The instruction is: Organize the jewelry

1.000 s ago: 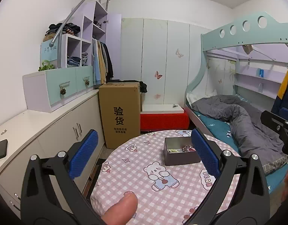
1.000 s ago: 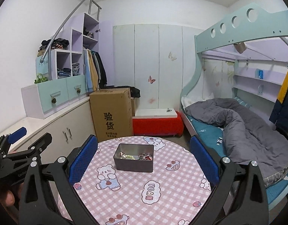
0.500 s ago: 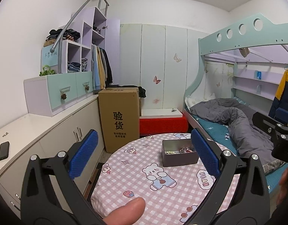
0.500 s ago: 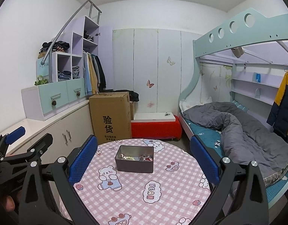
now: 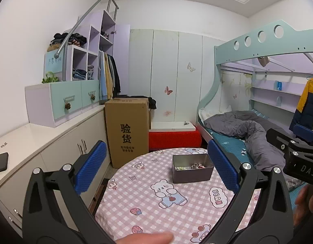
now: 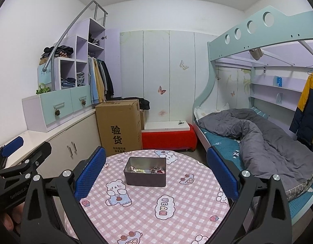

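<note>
A small grey metal box [image 6: 145, 174] holding a tangle of jewelry [image 6: 148, 170] stands on the far half of a round table with a pink checked cartoon cloth [image 6: 156, 209]. It also shows in the left wrist view [image 5: 192, 169], with jewelry [image 5: 194, 166] inside. My left gripper [image 5: 156, 166] is open and empty, held above the table's near side, left of the box. My right gripper [image 6: 155, 167] is open and empty, held above the near side, facing the box. Each gripper shows at the edge of the other's view.
A tall cardboard box [image 6: 119, 127] stands on the floor behind the table, beside a low red bench [image 6: 168, 138]. White cabinets [image 5: 46, 154] run along the left with a black phone [image 5: 2, 162] on top. A bunk bed with a grey duvet [image 6: 264, 140] is at the right.
Both grippers have tilted and risen slightly, so the table and box sit lower and closer in both views. Both stay open and empty. The box has not moved.
</note>
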The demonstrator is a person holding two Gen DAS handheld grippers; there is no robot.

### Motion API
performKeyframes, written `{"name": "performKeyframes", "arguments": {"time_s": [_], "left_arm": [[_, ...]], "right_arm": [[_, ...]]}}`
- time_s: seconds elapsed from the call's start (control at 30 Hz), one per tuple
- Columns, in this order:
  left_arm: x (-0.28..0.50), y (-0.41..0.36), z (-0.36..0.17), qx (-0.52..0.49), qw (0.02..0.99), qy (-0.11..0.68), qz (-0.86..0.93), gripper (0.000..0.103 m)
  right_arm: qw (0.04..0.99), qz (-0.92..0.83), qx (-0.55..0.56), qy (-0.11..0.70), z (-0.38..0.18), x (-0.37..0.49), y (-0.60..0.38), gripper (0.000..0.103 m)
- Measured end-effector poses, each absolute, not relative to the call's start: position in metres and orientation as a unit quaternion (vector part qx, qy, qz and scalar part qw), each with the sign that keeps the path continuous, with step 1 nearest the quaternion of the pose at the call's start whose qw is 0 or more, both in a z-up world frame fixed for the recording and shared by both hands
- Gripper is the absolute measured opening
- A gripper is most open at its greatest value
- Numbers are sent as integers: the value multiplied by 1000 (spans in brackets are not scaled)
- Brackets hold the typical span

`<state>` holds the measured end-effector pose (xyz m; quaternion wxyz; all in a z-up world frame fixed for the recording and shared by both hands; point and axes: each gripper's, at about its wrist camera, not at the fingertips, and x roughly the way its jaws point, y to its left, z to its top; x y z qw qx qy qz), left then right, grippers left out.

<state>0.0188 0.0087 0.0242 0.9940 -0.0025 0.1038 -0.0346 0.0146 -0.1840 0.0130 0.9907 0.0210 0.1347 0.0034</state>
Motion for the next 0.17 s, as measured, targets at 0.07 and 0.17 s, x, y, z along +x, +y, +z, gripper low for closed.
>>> {"name": "performKeyframes", "arguments": {"time_s": [0.07,0.17], "left_arm": [[19,8,24,-3,994,106,-34,97],[18,8,25,-2,994,105,-31,97]], "right_arm": [[991,4,20,135,13,15,-183,95],[991,5,19,134,13,15,-181,95]]}}
